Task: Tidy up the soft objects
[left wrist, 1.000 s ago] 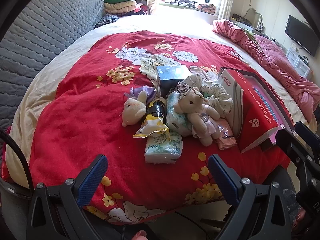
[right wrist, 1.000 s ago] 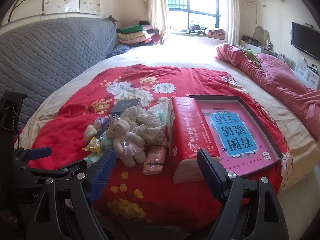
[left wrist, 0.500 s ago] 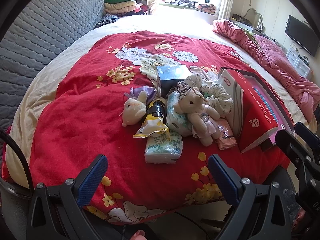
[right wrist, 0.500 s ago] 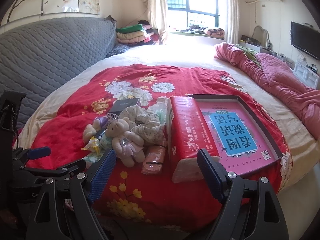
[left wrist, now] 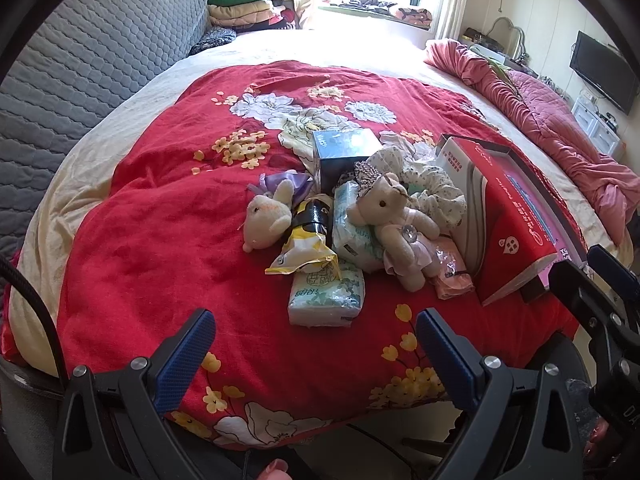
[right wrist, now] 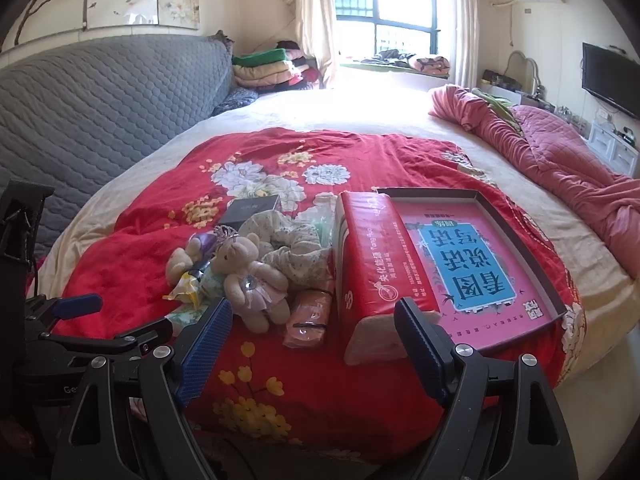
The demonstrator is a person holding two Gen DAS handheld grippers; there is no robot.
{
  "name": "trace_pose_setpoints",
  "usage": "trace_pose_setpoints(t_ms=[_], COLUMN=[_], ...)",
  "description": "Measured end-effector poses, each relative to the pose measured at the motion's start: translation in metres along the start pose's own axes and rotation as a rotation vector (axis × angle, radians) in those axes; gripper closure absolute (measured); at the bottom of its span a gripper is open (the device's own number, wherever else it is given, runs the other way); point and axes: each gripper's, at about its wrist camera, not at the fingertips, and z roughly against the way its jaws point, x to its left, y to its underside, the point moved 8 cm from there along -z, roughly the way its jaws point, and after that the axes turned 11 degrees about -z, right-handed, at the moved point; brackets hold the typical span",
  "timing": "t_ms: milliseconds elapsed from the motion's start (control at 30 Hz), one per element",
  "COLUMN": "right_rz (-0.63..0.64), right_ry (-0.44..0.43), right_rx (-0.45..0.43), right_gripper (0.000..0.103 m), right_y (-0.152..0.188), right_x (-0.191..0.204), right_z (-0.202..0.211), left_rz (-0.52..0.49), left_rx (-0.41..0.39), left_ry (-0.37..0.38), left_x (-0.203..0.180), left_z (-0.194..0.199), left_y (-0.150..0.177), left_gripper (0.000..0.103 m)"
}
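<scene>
A pile of soft things lies on the red flowered blanket (left wrist: 160, 240): a teddy bear with a crown (left wrist: 394, 220) (right wrist: 250, 276), a small plush rabbit (left wrist: 266, 218), tissue packs (left wrist: 326, 292), a yellow snack bag (left wrist: 304, 250), a floral cloth (left wrist: 434, 194) (right wrist: 292, 244) and a pink packet (right wrist: 310, 314). A red tissue pack (right wrist: 372, 256) leans on an open pink tray box (right wrist: 472, 264). My left gripper (left wrist: 314, 340) is open and empty, in front of the pile. My right gripper (right wrist: 312, 336) is open and empty, before the pink packet and red pack.
A dark box (left wrist: 346, 152) sits behind the pile. A grey quilted headboard (left wrist: 80, 68) runs along the left. A pink quilt (right wrist: 560, 160) lies bunched at the right. Folded bedding (right wrist: 268, 68) is stacked near the window. The bed's near edge is just below the grippers.
</scene>
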Motion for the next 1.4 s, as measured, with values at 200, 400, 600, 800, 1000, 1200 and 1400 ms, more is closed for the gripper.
trace_pose_setpoints(t_ms=[200,400,600,800,1000,1200,1400], right_rz=[0.015,0.058,0.144,0.231,0.234,0.259,0.330], right_ry=[-0.012,-0.042,-0.088,-0.092,-0.116,-0.125,-0.113], right_rx=[0.009,0.037,0.063,0.076,0.081,0.091,0.097], right_gripper=[0.019,0.019,0.019,0.019,0.019,0.019,0.026], right_y=[0.002,0.004,0.005,0.007,0.000,-0.005,-0.005], right_x=[0.005,0.021,0.050,0.064,0.065,0.072,0.086], right_z=[-0.009,-0.029,-0.059,-0.087,-0.105,-0.122,-0.141], left_rz=[0.028,0.081,0.180,0.262,0.275,0.257,0.259], left_rx=[-0.002,-0.003,0.030,0.054,0.063,0.086,0.116], left_ry=[0.021,0.031,0.040,0.081,0.148,0.159,0.175], left_x=[0.007,0.028,0.066,0.093,0.094,0.091,0.092], left_z=[-0.005,-0.014,-0.040,-0.070,-0.096,-0.117,-0.134], left_y=[0.001,-0.002,-0.006,-0.017,-0.039,-0.052,-0.053], left_gripper=[0.002,0.002,0.002,0.002,0.006,0.006,0.013])
